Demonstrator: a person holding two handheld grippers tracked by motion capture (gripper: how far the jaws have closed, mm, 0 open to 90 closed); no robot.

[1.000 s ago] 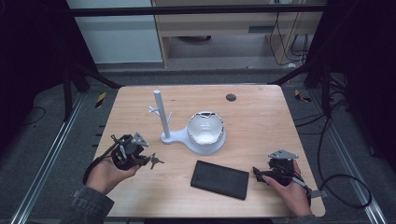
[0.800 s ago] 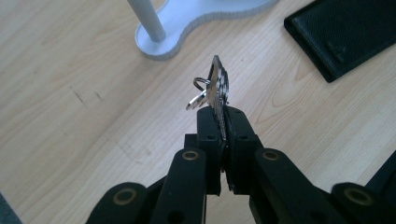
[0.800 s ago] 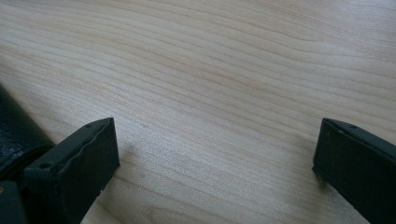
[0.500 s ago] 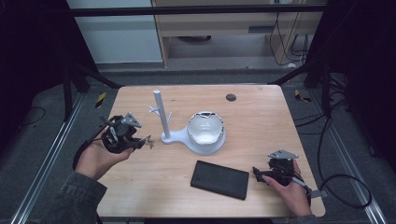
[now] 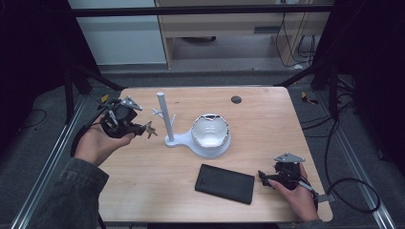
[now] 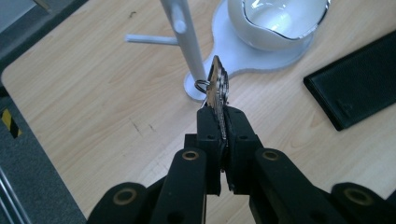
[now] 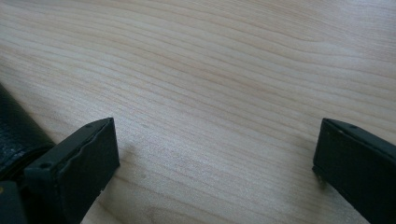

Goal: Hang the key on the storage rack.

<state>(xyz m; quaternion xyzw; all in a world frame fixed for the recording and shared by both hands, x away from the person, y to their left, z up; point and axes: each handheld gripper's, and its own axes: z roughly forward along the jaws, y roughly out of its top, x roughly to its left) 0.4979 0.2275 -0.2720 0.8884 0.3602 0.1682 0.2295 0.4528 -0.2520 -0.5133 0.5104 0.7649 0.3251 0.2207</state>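
Note:
My left gripper (image 5: 142,129) is lifted above the table's left side and is shut on a bunch of keys (image 5: 150,130). In the left gripper view the keys (image 6: 217,91) stick up edge-on from between the jaws, their ring close to the post of a white stand (image 6: 184,32). The stand (image 5: 162,117) has short pegs and a flat base that carries a white bowl (image 5: 209,132). My right gripper (image 5: 265,177) rests low on the table at the front right, open, with bare wood between its fingers (image 7: 77,161).
A black wallet (image 5: 225,183) lies flat on the wooden table (image 5: 267,124), just left of the right gripper. A small dark round disc (image 5: 235,99) sits near the table's far edge. Dark floor and metal frame rails surround the table.
My left hand has risen and moved away from the front edge toward the stand, keys still gripped. The right hand has stayed put.

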